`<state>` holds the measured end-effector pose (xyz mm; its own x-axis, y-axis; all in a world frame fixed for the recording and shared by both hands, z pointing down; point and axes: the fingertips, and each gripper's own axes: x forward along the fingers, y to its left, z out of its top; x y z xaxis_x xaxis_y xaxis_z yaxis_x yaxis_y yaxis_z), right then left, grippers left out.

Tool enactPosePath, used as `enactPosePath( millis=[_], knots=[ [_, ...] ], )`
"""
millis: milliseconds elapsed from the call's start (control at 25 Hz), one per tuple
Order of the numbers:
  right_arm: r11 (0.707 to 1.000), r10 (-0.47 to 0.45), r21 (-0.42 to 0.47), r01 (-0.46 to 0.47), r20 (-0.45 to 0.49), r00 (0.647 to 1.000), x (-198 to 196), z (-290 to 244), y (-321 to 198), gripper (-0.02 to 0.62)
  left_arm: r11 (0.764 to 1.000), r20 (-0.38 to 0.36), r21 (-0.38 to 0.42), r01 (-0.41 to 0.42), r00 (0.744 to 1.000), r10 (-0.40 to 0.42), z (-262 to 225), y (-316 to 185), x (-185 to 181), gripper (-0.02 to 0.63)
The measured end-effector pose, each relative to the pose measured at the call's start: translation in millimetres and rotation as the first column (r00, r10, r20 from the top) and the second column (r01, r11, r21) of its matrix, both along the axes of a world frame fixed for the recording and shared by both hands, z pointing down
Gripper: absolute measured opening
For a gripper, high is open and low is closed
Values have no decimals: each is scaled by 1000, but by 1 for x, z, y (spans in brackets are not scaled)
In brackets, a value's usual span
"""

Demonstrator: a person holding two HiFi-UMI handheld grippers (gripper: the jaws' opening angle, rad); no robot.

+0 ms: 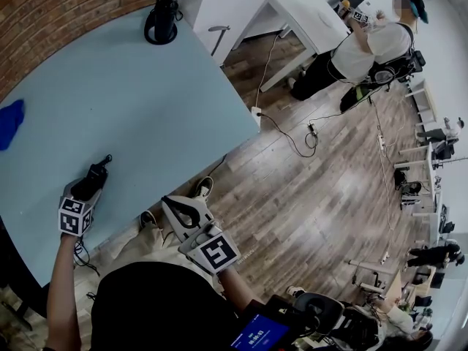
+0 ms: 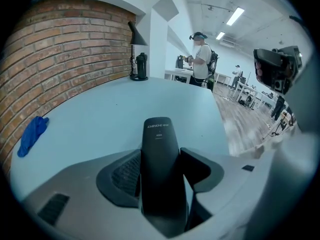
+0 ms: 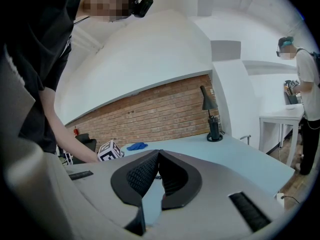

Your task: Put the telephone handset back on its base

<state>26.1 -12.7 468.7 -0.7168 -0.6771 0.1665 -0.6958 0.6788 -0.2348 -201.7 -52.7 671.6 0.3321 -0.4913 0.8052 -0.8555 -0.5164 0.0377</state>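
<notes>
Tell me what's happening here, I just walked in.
A person at a light blue table holds a hand-held gripper in each hand. The left hand-held gripper is clamped on a black telephone handset over the table. The right hand-held gripper is shut and empty, just off the table's edge. The handset isn't on a base yet; I can't pick out a base in these views.

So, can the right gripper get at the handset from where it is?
Probably yes: only bare table lies between the right gripper and the handset. But its jaws are shut, and the left gripper is clamped on the handset's lower part, leaving only the top end free.
</notes>
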Motion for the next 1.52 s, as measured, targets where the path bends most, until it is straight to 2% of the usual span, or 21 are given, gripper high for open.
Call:
enactPosePath(
  millis=[280, 680, 840, 960, 1000, 1400, 1520],
  knots=[
    [1000, -7, -6, 7, -1, 1000, -3, 0, 1, 17, 1000, 10, -11, -4, 1000, 4, 6, 6, 0, 279],
    [1000, -4, -7, 4, -3, 1000, -1, 3, 1, 17, 999, 47, 36, -24, 999, 23, 11, 6, 1, 284],
    [1000, 7, -12, -7, 1, 1000, 2, 3, 1, 18, 1000, 97, -1, -30, 995, 30, 22, 26, -4, 370],
    [1000, 9, -19, -9, 0, 1000, 4, 4, 0, 17, 1000, 125, -28, -5, 992, 8, 31, 36, -11, 367],
    [1000, 7, -21, -7, 0, 1000, 4, 5, 0, 18, 1000, 127, -23, 6, 992, -3, 31, 36, -13, 314],
    [1000, -27, -4, 27, -8, 1000, 0, 1, -3, 17, 1000, 102, 7, -11, 995, 10, 29, 10, -8, 313],
    [997, -63, 34, 63, 0, 998, -9, -12, -9, 18, 998, 37, 28, -64, 997, 63, 8, 12, 6, 393]
  ],
)
